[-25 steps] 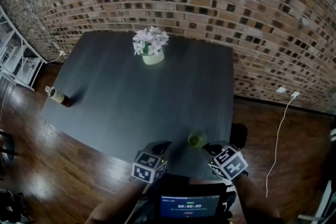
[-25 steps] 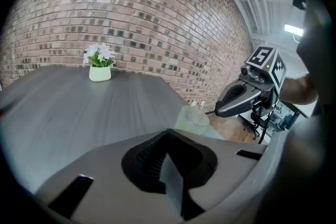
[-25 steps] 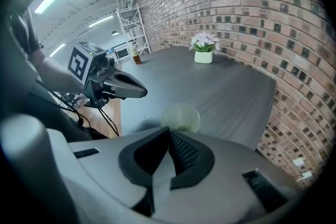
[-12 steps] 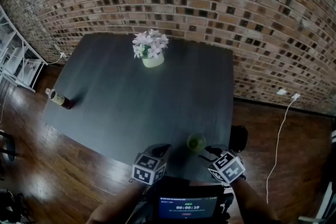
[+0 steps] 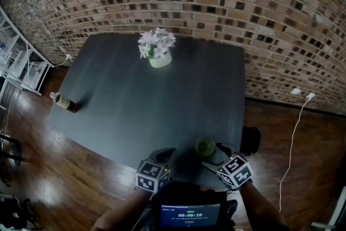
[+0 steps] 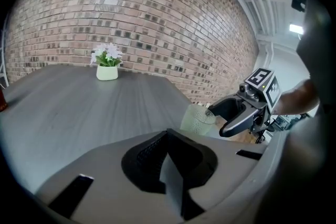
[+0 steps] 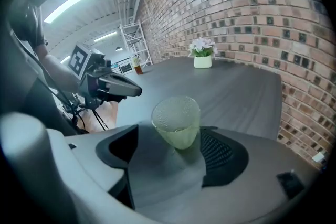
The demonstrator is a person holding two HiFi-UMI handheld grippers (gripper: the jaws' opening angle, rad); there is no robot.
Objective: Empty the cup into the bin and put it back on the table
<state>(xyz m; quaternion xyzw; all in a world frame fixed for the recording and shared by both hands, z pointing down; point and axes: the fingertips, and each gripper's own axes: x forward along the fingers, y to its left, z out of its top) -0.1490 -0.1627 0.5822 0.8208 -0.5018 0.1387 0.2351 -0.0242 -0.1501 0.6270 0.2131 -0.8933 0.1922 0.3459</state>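
Observation:
A pale green, textured cup (image 5: 205,145) stands upright on the dark table (image 5: 135,100) near its front edge. It also shows in the right gripper view (image 7: 176,122) and the left gripper view (image 6: 198,120). My right gripper (image 5: 214,155) has just been opening its jaws. They now stand open on either side of the cup (image 7: 176,149), with a gap at the left pad. My left gripper (image 5: 165,154) hovers at the table edge left of the cup, jaws together and empty (image 6: 170,165).
A white pot of flowers (image 5: 160,57) stands at the table's far side. A brown bottle (image 5: 60,100) stands at the left edge. A dark bin (image 5: 250,140) sits on the wood floor right of the table. A white shelf (image 5: 16,62) and a floor cable (image 5: 292,132) flank the table.
The right gripper's jaws have spread apart around the cup and the gripper has sunk slightly. The cup stays standing on the table. The left gripper has not moved.

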